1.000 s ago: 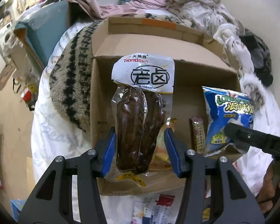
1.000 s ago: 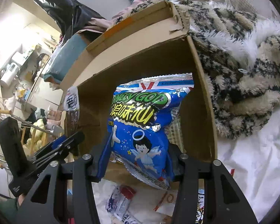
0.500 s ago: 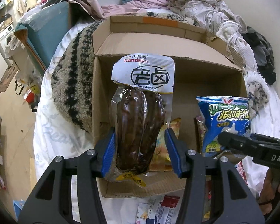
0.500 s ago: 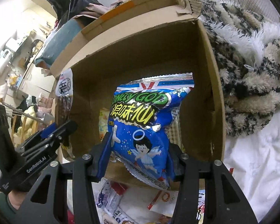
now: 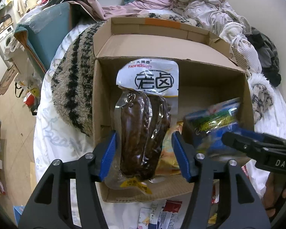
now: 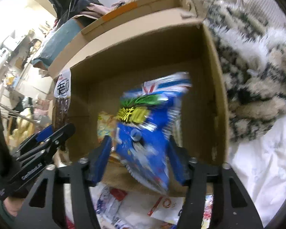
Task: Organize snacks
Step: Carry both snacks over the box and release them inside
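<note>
Both hand-held grippers [image 5: 144, 152] [image 6: 139, 160] angled down, jaws opening.

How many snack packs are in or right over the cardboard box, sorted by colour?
Brown meat pack with white label, between the left jaws: 1
Blue chip bag, between the right jaws: 1
Yellow-orange pack on the floor of the cardboard box: 1
Total: 3, as far as can be seen

Count, relative to box [image 5: 204, 45]: 1 box. Above it: 1 meat pack [image 5: 143, 127], 1 blue bag [image 6: 148, 133]. Inside: 1 yellow packet [image 5: 167, 152]. Grippers: 2 [image 5: 145, 152] [image 6: 141, 158].
</note>
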`<state>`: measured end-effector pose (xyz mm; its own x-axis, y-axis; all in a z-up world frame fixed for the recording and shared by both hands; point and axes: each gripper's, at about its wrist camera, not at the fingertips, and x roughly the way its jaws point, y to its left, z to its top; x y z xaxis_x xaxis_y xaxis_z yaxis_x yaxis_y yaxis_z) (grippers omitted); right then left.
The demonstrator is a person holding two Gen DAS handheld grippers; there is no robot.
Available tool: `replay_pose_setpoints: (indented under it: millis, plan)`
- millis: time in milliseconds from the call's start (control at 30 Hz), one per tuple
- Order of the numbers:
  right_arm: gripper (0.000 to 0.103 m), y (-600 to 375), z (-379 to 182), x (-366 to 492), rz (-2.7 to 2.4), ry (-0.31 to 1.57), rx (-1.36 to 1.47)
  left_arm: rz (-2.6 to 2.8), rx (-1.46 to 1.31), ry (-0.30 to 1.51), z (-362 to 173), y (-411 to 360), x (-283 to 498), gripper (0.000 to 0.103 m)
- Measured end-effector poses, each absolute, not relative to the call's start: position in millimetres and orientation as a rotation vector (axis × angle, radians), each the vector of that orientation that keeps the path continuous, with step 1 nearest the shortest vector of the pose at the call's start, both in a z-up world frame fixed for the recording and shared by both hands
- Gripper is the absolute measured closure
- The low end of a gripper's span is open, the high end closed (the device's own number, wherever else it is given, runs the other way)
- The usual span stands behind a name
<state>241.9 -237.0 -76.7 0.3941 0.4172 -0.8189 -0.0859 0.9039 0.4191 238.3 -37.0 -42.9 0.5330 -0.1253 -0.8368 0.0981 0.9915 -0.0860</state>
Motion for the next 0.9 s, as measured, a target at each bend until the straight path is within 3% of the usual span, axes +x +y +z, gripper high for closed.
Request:
replay_pose_setpoints:
  millis: [67, 167, 300, 900]
  plan:
    - [0.023, -237, -71, 240, 0.304, 1.087, 0.290, -0.135, -0.035, 0.996, -42, -36, 238, 0.043]
    - [0.023, -240, -67, 240, 0.295, 1.071, 0.297, -0.141, -0.034, 1.001, -41, -37, 239, 0.039]
    - [0.023, -247, -67, 241, 0.293, 1.072, 0.333, -0.161, -0.033, 0.985, -38, -40, 236, 0.021]
    - [0.023, -248, -56, 238, 0.304, 1.049, 0.315, -0.166, -0.025, 0.926, -21, -35, 224, 0.021]
